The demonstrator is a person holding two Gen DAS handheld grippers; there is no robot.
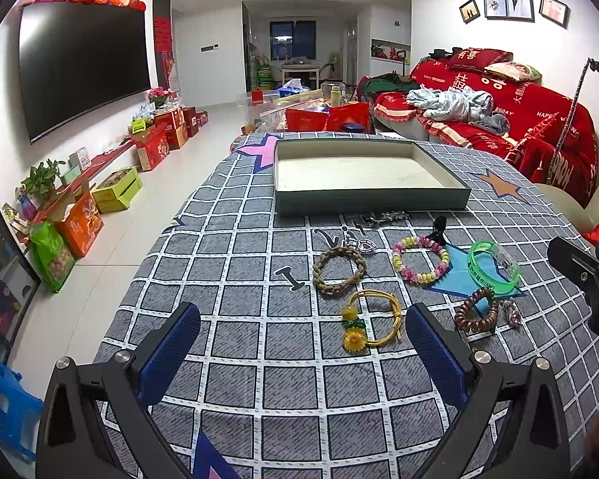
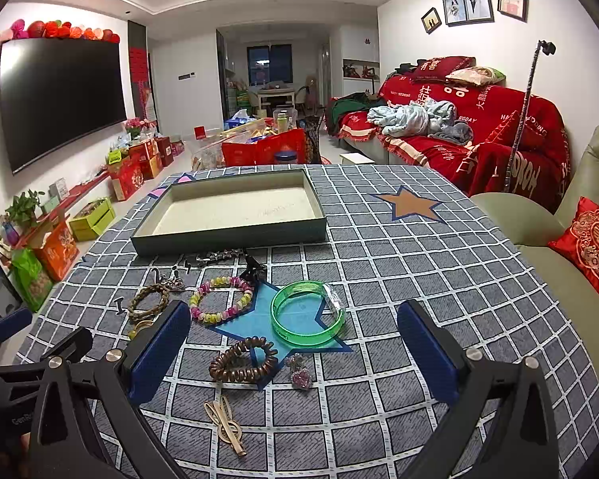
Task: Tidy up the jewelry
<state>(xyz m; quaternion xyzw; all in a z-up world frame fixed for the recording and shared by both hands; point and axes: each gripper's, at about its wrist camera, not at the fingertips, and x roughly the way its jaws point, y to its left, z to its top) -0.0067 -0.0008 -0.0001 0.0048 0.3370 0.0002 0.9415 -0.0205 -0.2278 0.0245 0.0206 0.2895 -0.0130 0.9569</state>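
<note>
An empty grey-green box (image 1: 363, 173) (image 2: 227, 215) lies on the checked tablecloth. In front of it lie a braided bracelet (image 1: 338, 270) (image 2: 148, 301), a pink-yellow bead bracelet (image 1: 420, 259) (image 2: 221, 299), a green bangle (image 1: 493, 266) (image 2: 308, 313), a brown coil hair tie (image 1: 476, 310) (image 2: 243, 360), a yellow sunflower bracelet (image 1: 373, 321), a pink gem clip (image 2: 299, 371), a gold hair clip (image 2: 225, 423), a black claw clip (image 1: 439, 226) (image 2: 253, 269) and silver pieces (image 1: 383, 217). My left gripper (image 1: 303, 343) is open and empty above the cloth. My right gripper (image 2: 295, 343) is open and empty over the coil tie and the gem clip.
A red-covered sofa (image 1: 499, 111) (image 2: 479, 127) stands right; a green armchair with a red cushion (image 2: 559, 231) is beside the table. A TV (image 1: 80, 68), gift boxes (image 1: 155, 139) and a cluttered low table (image 1: 311, 111) lie beyond. A pole stand (image 2: 523, 115) is by the sofa.
</note>
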